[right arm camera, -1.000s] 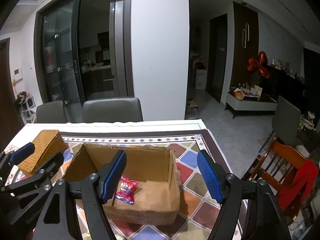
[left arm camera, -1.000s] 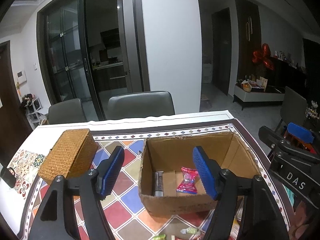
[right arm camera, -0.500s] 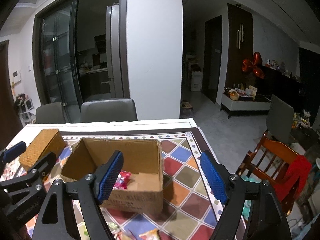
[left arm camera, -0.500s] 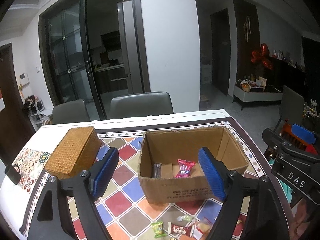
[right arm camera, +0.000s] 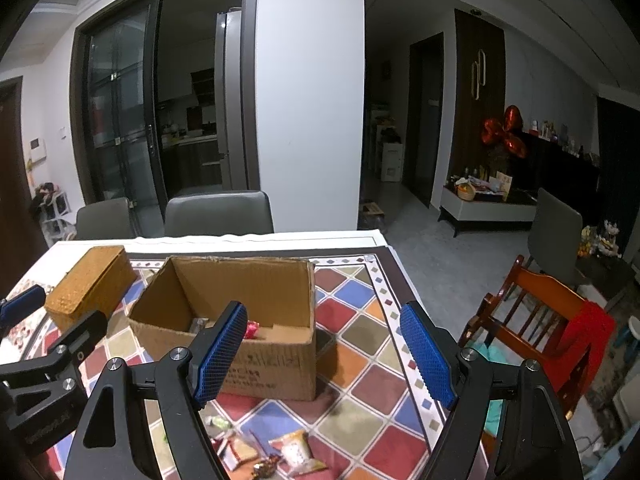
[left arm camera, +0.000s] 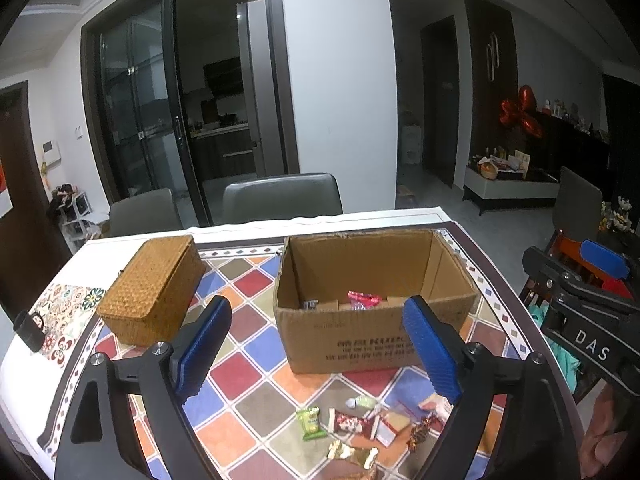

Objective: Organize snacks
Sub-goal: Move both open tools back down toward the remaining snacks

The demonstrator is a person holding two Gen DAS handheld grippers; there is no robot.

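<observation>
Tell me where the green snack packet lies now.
In the left wrist view the green snack packet lies on the tablecloth before the cardboard box, leftmost of the loose snacks.

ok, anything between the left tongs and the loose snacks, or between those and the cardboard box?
Nothing visible. The left tongs stand open and empty above the loose snacks on the tablecloth; the cardboard box sits just behind them, top open. Only its near wall to clear.

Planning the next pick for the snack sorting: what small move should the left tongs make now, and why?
Probably lower the left tongs, open and empty, toward the green snack packet: loose snacks lie before the cardboard box, which holds only a few.
</observation>
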